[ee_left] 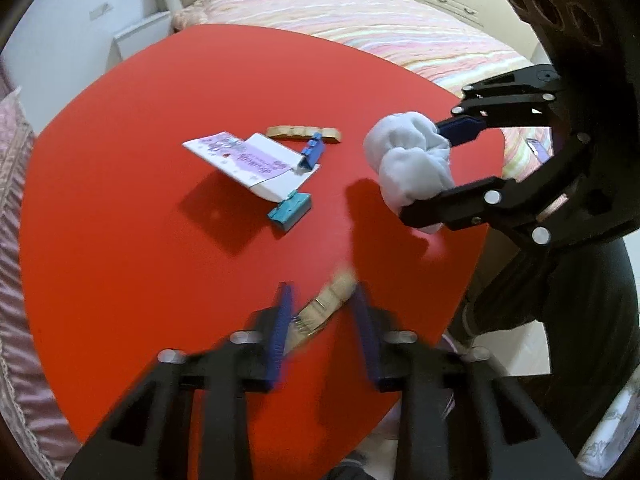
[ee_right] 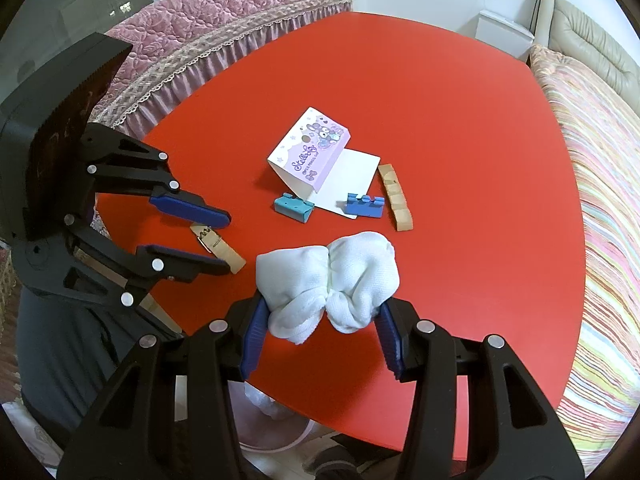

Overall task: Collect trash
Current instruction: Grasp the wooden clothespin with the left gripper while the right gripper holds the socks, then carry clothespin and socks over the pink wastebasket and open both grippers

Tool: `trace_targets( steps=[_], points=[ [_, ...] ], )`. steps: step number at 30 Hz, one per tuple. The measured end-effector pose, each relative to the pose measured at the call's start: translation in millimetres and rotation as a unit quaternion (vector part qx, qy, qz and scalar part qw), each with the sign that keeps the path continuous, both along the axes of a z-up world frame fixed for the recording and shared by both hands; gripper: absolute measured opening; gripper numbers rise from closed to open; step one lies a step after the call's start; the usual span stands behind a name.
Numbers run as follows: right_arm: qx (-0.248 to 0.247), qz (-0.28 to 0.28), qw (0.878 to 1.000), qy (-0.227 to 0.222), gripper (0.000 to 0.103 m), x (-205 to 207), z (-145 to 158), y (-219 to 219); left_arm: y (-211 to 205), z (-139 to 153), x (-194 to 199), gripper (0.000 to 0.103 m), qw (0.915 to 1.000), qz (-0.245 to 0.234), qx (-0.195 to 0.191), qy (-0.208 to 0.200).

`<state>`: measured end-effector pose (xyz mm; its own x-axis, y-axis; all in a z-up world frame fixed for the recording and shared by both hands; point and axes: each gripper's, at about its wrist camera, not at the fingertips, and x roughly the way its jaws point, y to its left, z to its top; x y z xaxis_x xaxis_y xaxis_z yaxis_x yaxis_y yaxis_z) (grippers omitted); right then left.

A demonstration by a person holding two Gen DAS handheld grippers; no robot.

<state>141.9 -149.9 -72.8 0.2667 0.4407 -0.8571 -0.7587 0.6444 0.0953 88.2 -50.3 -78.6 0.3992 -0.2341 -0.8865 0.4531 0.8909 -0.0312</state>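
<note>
The right claw [ee_right: 320, 322] grips a bunched white cloth [ee_right: 328, 280] between its blue pads, its jaws held partly apart by the bundle, just above the near part of the red table [ee_right: 460, 120]. To its left, the left claw [ee_right: 228, 240] stands over a wooden clothespin [ee_right: 218, 246] that lies flat on the table; the clothespin sits between the two fingers, but the left wrist view is blurred and whether the pads press on it cannot be told. Farther in, near the middle of the table, a folded card [ee_right: 316, 152] stands tent-like, its purple face printed with cartoon animals and a script word that seems to begin "Stell"; the smaller line beneath is too small to read. A teal block [ee_right: 292, 208] and a blue notched block [ee_right: 365, 205] rest at the card's near edge, and a row of wooden blocks [ee_right: 395, 197] lies just beside it on the right. Beyond the table is a bed [ee_right: 592, 160] with a striped cover.
</note>
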Motion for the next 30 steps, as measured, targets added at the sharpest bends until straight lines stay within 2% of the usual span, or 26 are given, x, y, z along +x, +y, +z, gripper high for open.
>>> trace_targets(
  steps=[7, 14, 23, 30],
  points=[
    [0.002, 0.001, 1.0, -0.002, 0.048, 1, 3, -3, 1, 1, 2, 0.014, 0.9999, 0.014, -0.003, 0.006],
    [0.008, -0.003, 1.0, -0.005, 0.048, -2, 6, -7, 12, 8, -1, 0.014, 0.9979, 0.061, -0.019, 0.008],
    [0.019, -0.006, 1.0, -0.012, 0.048, -24, 21, -12, 10, 33, -29, 0.014, 0.9934, 0.107, -0.04, -0.007],
    [0.026, -0.008, 0.999, -0.034, 0.048, -61, 38, -25, 4, 51, -69, 0.014, 0.9903, 0.126, -0.049, -0.033]
  ],
)
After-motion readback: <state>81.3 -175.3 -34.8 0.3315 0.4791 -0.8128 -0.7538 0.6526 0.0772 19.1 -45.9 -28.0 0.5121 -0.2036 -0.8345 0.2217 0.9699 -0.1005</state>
